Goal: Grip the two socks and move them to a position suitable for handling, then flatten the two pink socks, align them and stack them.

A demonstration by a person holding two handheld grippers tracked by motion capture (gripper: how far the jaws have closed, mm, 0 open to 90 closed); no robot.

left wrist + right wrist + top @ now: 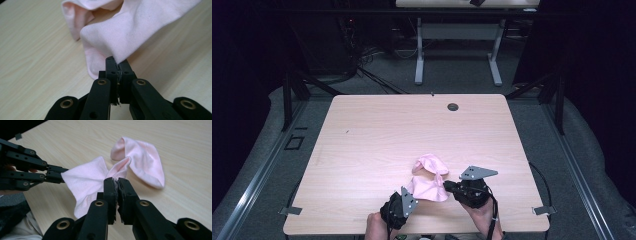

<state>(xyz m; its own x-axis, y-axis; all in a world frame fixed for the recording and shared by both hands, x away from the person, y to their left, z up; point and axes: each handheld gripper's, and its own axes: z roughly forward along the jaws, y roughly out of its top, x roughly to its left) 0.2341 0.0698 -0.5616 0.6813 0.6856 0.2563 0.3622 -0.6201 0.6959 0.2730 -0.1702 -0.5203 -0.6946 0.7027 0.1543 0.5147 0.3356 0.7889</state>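
A pale pink sock [429,177] lies crumpled near the front middle of the wooden table [382,130]. My left gripper [411,196] is shut on one edge of the sock [130,32], its jaws pressed together on the fabric [117,62]. My right gripper [447,186] is shut on the opposite edge of the sock [90,177], pinching the cloth at its tips [116,181]. The stretch of fabric between the two grippers is held up off the table. The far part of the sock rests on the wood. In the right gripper view the left gripper [60,173] comes in from the left.
A small round grommet hole [453,106] sits near the table's far edge. Beyond the table stand another desk's white legs [419,55] and dark cables on the grey floor. The table's front edge lies just under both hands [484,217].
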